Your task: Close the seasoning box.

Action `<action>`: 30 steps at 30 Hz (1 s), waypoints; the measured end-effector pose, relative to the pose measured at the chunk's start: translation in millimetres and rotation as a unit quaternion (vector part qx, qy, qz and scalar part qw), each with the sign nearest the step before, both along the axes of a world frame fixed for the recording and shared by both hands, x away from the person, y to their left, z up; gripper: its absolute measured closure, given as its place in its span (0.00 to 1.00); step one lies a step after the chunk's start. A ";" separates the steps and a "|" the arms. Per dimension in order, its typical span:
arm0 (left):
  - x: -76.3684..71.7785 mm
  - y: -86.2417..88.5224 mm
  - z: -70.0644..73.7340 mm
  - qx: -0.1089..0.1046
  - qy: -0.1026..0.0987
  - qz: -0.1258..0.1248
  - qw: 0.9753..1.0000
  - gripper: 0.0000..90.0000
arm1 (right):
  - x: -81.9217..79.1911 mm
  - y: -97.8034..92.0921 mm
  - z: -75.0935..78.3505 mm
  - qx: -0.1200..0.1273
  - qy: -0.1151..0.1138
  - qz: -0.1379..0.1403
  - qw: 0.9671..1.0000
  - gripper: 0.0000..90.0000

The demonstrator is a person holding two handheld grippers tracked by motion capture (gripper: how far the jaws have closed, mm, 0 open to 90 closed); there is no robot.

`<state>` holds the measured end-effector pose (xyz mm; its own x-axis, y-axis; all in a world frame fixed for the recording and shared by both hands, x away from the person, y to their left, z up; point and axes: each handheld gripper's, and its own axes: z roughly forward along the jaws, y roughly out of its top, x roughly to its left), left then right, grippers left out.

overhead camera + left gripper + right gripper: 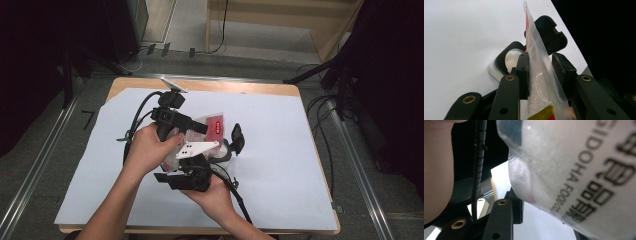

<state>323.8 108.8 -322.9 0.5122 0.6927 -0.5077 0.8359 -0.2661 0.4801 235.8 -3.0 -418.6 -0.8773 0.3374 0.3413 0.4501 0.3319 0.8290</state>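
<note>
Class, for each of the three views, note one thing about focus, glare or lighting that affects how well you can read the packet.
High view: evenly lit white table cover, dark surroundings, packet small. Left gripper view: packet fairly sharp between the left hand-held gripper jaws; container behind softer, far side black. Right gripper view: packet very close, print blurred, pale and washed out.

Wooden bench point(280, 90) in middle of room, top covered by large white paper sheet point(280, 150), bare wood edge at far side. Grey floor point(60, 150) around it, metal rails point(30, 175) running along left and right. Black cables point(320, 120) trailing on floor at right. Light wooden furniture frame point(280, 20) beyond bench. Dark drapes point(395, 75) at right, dark area point(30, 60) at left. Light even, from above
</note>
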 end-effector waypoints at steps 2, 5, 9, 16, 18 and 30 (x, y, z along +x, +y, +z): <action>-0.1 0.4 0.1 0.000 -0.003 0.001 1.000 0.77 | 0.3 0.7 0.1 -0.002 0.000 -0.002 1.000 0.70; -0.2 2.4 0.6 0.001 -0.003 0.004 1.000 0.77 | 0.9 2.6 0.0 -0.001 -0.001 -0.001 1.000 0.70; -0.2 5.2 -0.3 -0.003 -0.001 0.005 1.000 0.77 | 1.4 4.4 0.0 -0.003 -0.005 0.002 1.000 0.71; -1.4 4.7 -1.3 -0.006 -0.001 0.000 1.000 0.77 | -0.7 3.6 -0.4 -0.005 -0.007 0.004 1.000 0.71; -1.4 3.3 -2.4 -0.009 0.001 0.003 1.000 0.77 | -1.0 1.5 -0.6 -0.009 -0.009 0.004 1.000 0.71; 0.5 6.4 -4.1 -0.021 0.012 0.006 1.000 0.75 | -0.6 0.7 -0.3 -0.011 -0.010 0.007 1.000 0.71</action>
